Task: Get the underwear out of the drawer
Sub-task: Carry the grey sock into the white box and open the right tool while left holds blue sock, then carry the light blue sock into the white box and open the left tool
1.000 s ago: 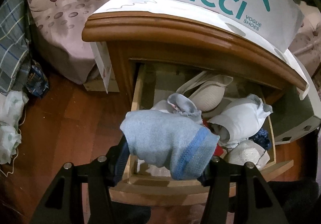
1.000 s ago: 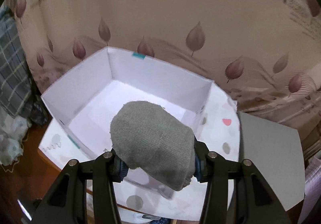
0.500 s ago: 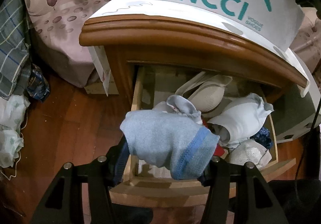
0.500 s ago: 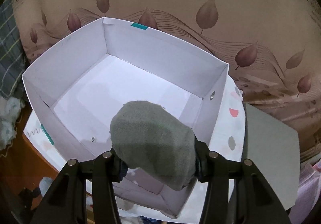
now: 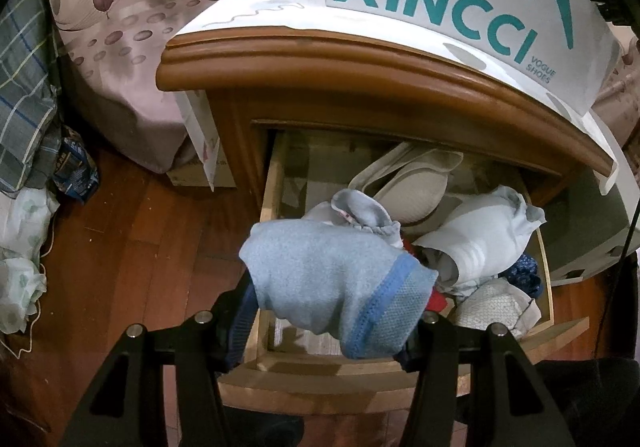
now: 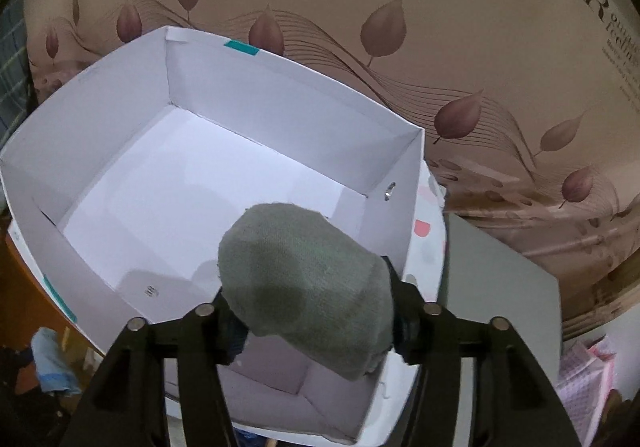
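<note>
L gripper (image 5: 328, 323): closed on blue-grey underwear (image 5: 336, 279); both pads buried in the cloth, bundle bulging up and fwd between them.
L edges/room: open drawer (image 5: 272, 183) directly below/ahead, its front rail under the fingers; nightstand top (image 5: 360, 59) overhangs the drawer's rear half. Bare wood floor (image 5: 132, 231) free to the left; bed skirt, plaid cloth and white bundles beyond that.
Drawer contents: pale grey piece (image 5: 360, 211) just behind the held bundle, beige padded piece (image 5: 416, 187) at back, white garment (image 5: 480, 243) to the right, dark blue and red scraps low right.
Shoe box, outside (image 5: 452, 7): on nightstand top, "XINCCI" side facing the L cam.
L vs earlier: grip, pose and drawer heap same as 1 s ago.
R gripper (image 6: 316, 327): jaws have just been opening; grey-green underwear (image 6: 308, 283) is between them, draped over the right finger. Can't tell if the pads press it.
R edges/room: white box interior (image 6: 208, 183) under the bundle, walls on all four sides; near wall below the fingers. Grey lid (image 6: 496, 287) to the right, patterned bedding (image 6: 440, 27) behind.
R vs earlier: box fills more of the view, sits lower and nearer; bundle now over the box's near-right part.
</note>
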Demonstrator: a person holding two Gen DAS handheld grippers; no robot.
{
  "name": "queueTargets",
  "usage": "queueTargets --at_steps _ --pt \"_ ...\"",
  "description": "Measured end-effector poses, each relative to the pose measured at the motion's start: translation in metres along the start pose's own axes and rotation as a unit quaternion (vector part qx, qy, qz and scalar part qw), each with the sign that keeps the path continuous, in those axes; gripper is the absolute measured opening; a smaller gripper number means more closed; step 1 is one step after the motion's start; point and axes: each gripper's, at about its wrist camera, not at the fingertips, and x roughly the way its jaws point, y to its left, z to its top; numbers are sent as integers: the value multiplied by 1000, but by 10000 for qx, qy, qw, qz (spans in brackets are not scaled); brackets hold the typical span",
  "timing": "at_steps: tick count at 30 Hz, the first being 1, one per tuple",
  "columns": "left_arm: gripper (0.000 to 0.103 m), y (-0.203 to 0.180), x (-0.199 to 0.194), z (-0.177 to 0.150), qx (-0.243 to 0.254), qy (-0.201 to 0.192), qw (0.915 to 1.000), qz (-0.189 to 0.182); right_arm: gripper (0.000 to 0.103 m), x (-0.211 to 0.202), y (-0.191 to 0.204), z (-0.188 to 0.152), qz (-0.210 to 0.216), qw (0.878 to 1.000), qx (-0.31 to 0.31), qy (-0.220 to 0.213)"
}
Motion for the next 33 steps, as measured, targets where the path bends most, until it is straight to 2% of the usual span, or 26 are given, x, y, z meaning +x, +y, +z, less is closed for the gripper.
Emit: queueTargets --at_steps 2,5,10,11,14,17,20,24,27,33 --pt "57 0 0 0 -5 2 10000 23 77 -5 -1 -1 142 9997 116 -186" --pt "57 0 1 1 -7 22 10000 42 90 -22 1 -2 113 9981 127 -585" --pt "57 0 4 1 -5 0 9999 103 93 -64 -2 -18 178 9897 417 -1358" --pt "57 0 4 1 -5 -6 9999 114 98 -77 -5 -30 166 9848 607 -1618" --pt "57 -1 4 1 18 -29 9999 155 102 -100 -8 -69 140 9721 1063 -2088" --pt "57 -4 3 0 95 -84 9997 212 102 -102 -4 -114 63 9666 1321 -2195" --pt "57 -4 -1 1 114 -174 9994 274 102 -88 6 -154 -21 9674 1444 -2081" --pt "57 -1 -13 5 80 -368 9988 308 102 -48 15 -196 -23 9807 1333 -1427" --pt "57 0 -24 9 62 -542 9978 379 102 -19 22 -212 -45 9887 1127 -990" --pt "57 6 -54 22 -57 -627 9979 164 102 16 22 -225 209 9919 1181 -413"
